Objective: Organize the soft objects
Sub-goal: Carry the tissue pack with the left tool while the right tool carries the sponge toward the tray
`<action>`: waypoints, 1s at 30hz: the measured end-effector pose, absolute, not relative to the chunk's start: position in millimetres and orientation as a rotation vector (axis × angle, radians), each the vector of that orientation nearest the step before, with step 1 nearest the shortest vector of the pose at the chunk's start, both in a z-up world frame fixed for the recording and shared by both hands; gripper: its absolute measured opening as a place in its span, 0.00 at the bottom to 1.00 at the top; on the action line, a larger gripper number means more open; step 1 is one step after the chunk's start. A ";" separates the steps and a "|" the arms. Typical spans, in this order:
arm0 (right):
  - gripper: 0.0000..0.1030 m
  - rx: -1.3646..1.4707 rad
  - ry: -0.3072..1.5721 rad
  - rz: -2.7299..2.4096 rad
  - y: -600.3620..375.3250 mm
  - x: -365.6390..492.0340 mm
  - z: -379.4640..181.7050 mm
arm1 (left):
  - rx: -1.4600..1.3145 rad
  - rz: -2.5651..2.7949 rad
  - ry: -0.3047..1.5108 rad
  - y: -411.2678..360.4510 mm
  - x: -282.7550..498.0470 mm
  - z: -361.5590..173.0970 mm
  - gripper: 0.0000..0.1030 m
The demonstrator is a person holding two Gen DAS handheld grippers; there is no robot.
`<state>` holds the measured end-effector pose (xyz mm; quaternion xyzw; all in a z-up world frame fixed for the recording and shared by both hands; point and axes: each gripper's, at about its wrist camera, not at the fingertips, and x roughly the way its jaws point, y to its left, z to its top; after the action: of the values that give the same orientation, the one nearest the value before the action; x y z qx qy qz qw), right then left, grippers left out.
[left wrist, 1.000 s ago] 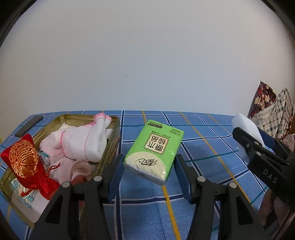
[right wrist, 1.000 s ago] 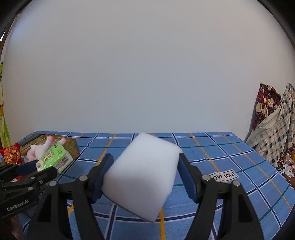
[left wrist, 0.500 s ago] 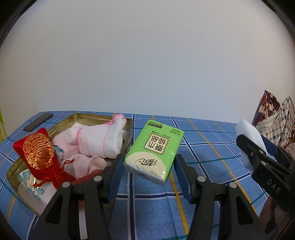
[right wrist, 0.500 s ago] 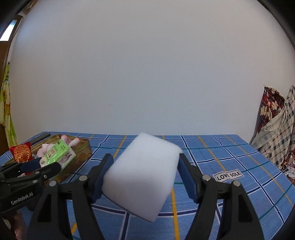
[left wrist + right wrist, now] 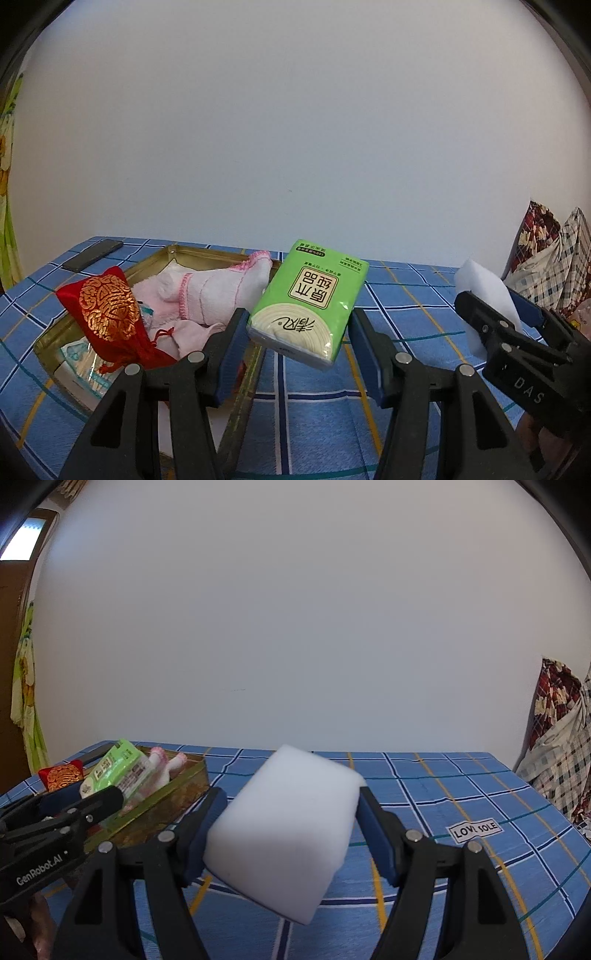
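My left gripper [image 5: 299, 332] is shut on a green tissue pack [image 5: 310, 302], held in the air just right of a gold metal tin [image 5: 199, 252]. Inside the tin lie a white and pink sock [image 5: 218, 291], pink cloth and a red pouch with gold print [image 5: 107, 314]. My right gripper [image 5: 288, 823] is shut on a white sponge block [image 5: 284, 845] above the blue checked cloth. In the left wrist view the right gripper [image 5: 517, 332] and the sponge [image 5: 487, 295] appear at the right edge. The right wrist view shows the tin [image 5: 177, 790] at the left with the tissue pack [image 5: 118, 771] above it.
A blue checked cloth [image 5: 461, 794] covers the surface, with a "LOVE SOLE" label [image 5: 474, 830] at the right. A dark phone [image 5: 92, 254] lies behind the tin. Plaid fabrics [image 5: 561, 731] hang at the right; a white wall stands behind.
Both grippers have swung left with their loads. The tin now sits further right in both views, and the tissue pack is closer to it.
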<state>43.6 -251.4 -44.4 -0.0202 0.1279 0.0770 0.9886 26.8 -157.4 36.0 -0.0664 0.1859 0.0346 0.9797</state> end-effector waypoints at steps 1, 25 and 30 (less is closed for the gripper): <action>0.70 -0.042 0.256 0.158 -250.0 42.9 -44.9 | -0.137 0.072 0.374 -155.8 26.3 36.0 0.56; 0.71 -0.062 0.261 0.248 -212.6 35.7 -50.8 | -0.178 0.134 0.338 -123.4 0.8 40.9 0.56; 0.71 -0.067 0.264 0.265 -202.5 37.0 -51.7 | -0.178 0.137 0.336 -119.0 -2.0 41.7 0.56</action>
<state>37.0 -202.5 -51.7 -0.0335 0.1312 0.1319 0.9820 -2.0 -119.0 41.7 -0.0883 0.1668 0.0680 0.9797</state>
